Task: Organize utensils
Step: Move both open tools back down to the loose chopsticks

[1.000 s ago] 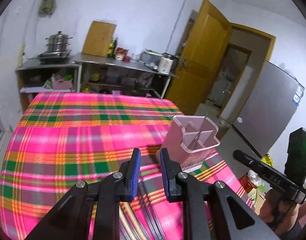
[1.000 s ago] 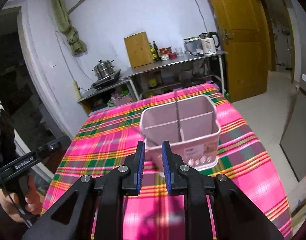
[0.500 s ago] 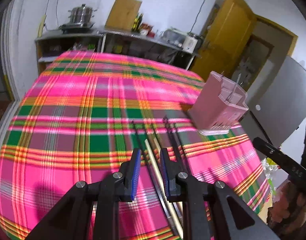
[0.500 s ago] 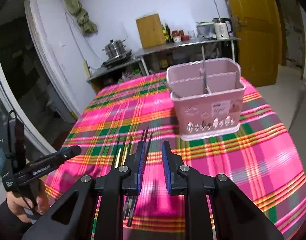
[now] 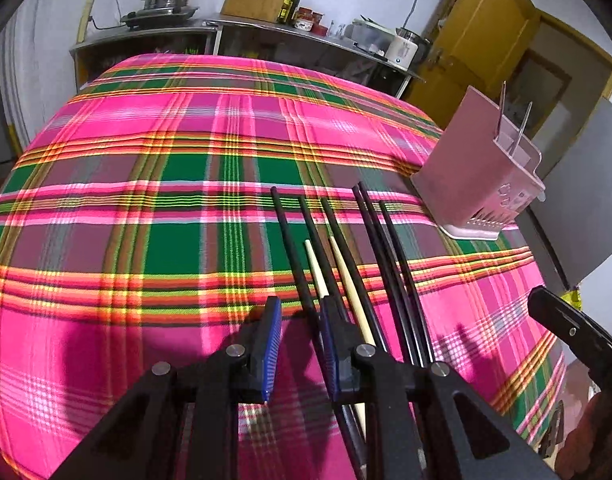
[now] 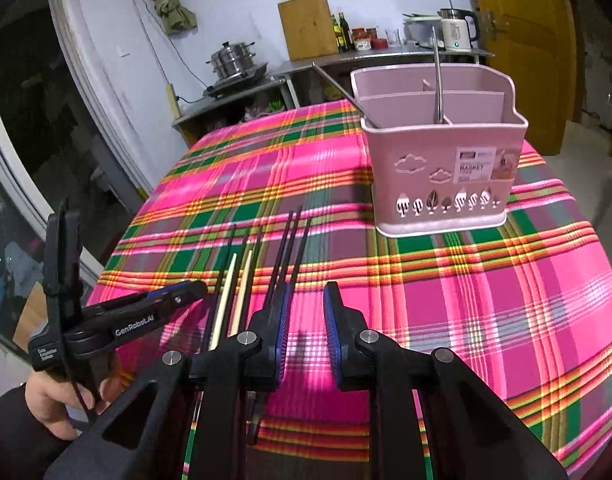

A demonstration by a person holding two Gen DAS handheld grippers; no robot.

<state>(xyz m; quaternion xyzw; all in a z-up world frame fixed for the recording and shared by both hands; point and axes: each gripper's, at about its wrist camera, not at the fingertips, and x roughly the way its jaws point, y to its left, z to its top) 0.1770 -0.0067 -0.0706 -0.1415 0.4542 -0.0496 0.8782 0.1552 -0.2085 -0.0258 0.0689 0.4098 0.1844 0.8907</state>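
Nearby, slim black chopsticks (image 5: 370, 248) lie on glossy plaid cloth (image 5: 145, 200); both claws gape empty.

tablecloth (image 5: 153, 208): woven cloth, slight sheen
basket (image 6: 438, 168): smooth matt plastic
black chopsticks (image 5: 386, 248): glossy
pale chopsticks (image 5: 348, 276): looked like bare wood
pot (image 6: 231, 56): shiny metal
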